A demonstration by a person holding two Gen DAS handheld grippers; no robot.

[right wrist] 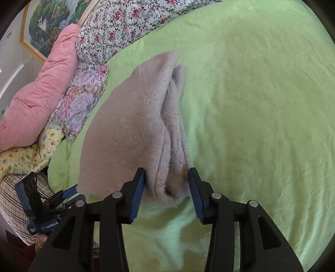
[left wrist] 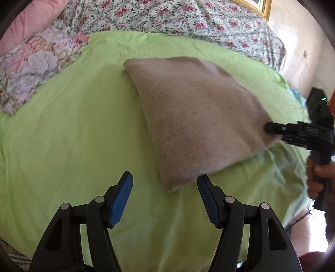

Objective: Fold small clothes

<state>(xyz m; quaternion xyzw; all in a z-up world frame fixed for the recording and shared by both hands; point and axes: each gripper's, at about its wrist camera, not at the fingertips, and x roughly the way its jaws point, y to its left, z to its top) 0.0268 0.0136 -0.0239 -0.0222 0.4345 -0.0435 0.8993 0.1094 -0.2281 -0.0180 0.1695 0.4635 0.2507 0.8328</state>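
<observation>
Left wrist view looks down on a folded beige knitted garment (left wrist: 194, 117) lying flat on the lime-green sheet (left wrist: 73, 136) of the bed. The left tongs (left wrist: 165, 186) stand released, blue pads spread, hovering just off the garment's near corner with nothing between them; the right-hand pad (left wrist: 204, 188) sits right at the garment's near edge, though I cannot tell whether it touches. At the garment's right corner the right tongs (left wrist: 270, 128) come in from the side, carried by a hand (left wrist: 316, 175) wrapped round the black grip.

From the right wrist view, the right tongs (right wrist: 167, 177) are also released: the pads stand apart on either side of the garment's (right wrist: 129, 134) bunched, layered end, which lies between them without being squeezed. The stacked folds run away from that end as several ridges. Beyond the garment's far side lie a flowered pillow (right wrist: 83, 92), a pink quilt (right wrist: 39, 87) and a floral bedspread (right wrist: 125, 18), with a framed painting (right wrist: 52, 18) on the wall behind. The left tongs (right wrist: 70, 193) show beside the garment's left corner, over a checked cloth (right wrist: 12, 200).
</observation>
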